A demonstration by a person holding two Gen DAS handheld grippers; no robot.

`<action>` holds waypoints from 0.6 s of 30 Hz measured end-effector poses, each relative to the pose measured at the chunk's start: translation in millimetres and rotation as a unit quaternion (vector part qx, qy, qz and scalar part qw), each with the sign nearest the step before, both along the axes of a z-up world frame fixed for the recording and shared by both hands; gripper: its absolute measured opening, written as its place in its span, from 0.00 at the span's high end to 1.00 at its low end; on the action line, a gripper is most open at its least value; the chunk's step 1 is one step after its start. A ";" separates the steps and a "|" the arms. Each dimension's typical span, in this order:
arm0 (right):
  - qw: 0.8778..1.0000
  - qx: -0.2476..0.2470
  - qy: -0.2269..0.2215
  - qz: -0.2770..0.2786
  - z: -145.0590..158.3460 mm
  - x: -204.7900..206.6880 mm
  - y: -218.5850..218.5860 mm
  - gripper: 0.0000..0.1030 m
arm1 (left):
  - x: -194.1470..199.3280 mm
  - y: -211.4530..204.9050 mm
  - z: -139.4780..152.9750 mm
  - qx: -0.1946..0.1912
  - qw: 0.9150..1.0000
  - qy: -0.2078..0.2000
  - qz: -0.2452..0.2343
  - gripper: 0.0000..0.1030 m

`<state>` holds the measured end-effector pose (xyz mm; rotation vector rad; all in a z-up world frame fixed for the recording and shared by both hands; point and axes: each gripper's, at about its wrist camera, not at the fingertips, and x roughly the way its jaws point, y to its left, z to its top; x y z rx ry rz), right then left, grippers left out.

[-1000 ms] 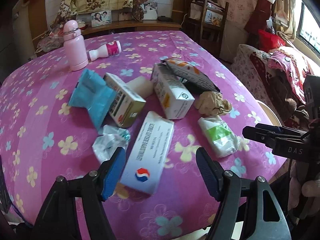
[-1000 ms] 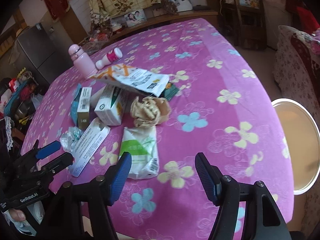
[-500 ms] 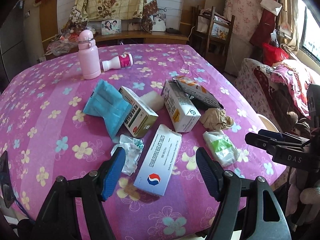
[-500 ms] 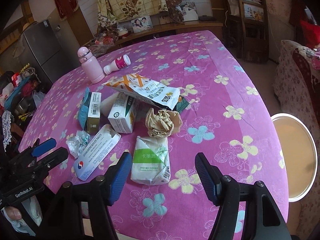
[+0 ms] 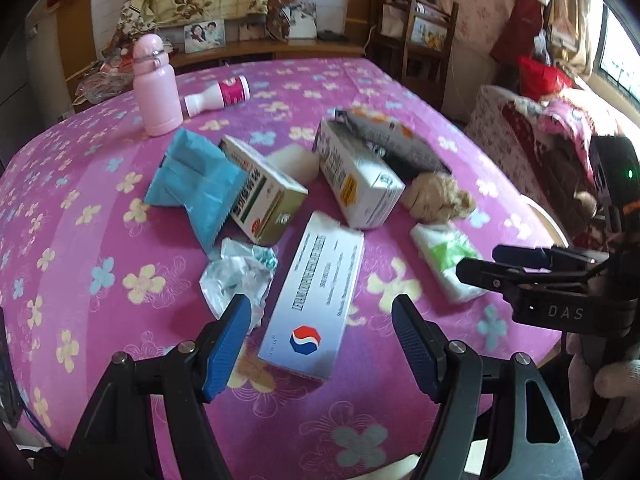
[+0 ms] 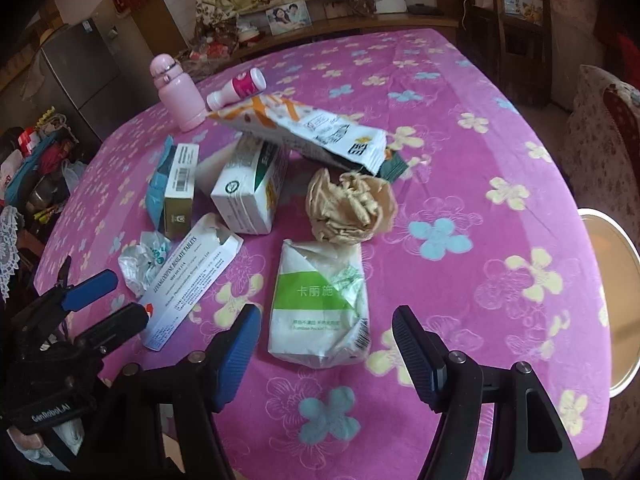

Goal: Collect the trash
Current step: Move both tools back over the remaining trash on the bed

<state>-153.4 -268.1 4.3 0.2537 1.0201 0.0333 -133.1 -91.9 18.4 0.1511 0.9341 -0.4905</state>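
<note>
**Over the near edge: both grippers lined up, nothing picked yet**

At the near edge of the tabletop [image 6: 500, 128], w/ its pink flowered cloth, both tools hang over the trash pile, angled down. Left gripper [image 5: 320, 332] has jaws spread, holding nothing; the long white tablet box [image 5: 316, 292] lies on the cloth beyond and between its tips, not touched. Right gripper [image 6: 324, 340] has jaws opening, also holding nothing, w/ the green-and-white tissue pack [image 6: 320, 304] flat on the cloth between its fingers, pads clear of it.

Step in hand, I'd say: approach to the first pick, so the task is barely begun. Next move for the right: drop lower, close across the pack's width. It's soft, will likely squash, so a firm pinch is OK. For the left: the box is flat and wide, prob. needs gripping across its short side.

Round about: crumpled foil wrapper [image 5: 236, 276] just beside the left tip, could get caught in the same grab. Crumpled brown paper [image 6: 348, 208] touches the pack's far end. Further in, two upright-ish cartons, a blue pouch [image 5: 196, 188] and a snack bag [image 6: 312, 128] leaning over one carton. Pink flask [image 6: 176, 92] and a small lying bottle [image 6: 238, 88] toward the far left edge, prob. not trash. Round tray-like rim [image 6: 624, 240] off the right edge may be the bin; can't tell.
</note>
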 end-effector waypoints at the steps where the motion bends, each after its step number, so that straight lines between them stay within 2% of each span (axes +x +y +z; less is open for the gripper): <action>1: 1.000 -0.004 0.004 0.003 -3.0 3.5 2.9 0.30 | 1.6 -0.6 -2.0 0.002 1.000 0.003 -0.001 0.29; 4: 1.000 -0.010 0.013 0.011 -11.6 13.7 9.0 0.30 | 5.8 -0.1 -6.2 0.002 1.000 0.010 0.000 0.29; 10: 0.998 -0.067 0.002 0.018 -12.9 22.3 15.9 0.30 | 13.7 -3.2 -12.5 0.016 1.000 0.013 -0.001 0.29; 18: 0.998 -0.069 0.002 0.008 -12.3 22.3 7.0 0.30 | 27.1 -10.0 -24.3 0.035 0.999 0.018 0.006 0.29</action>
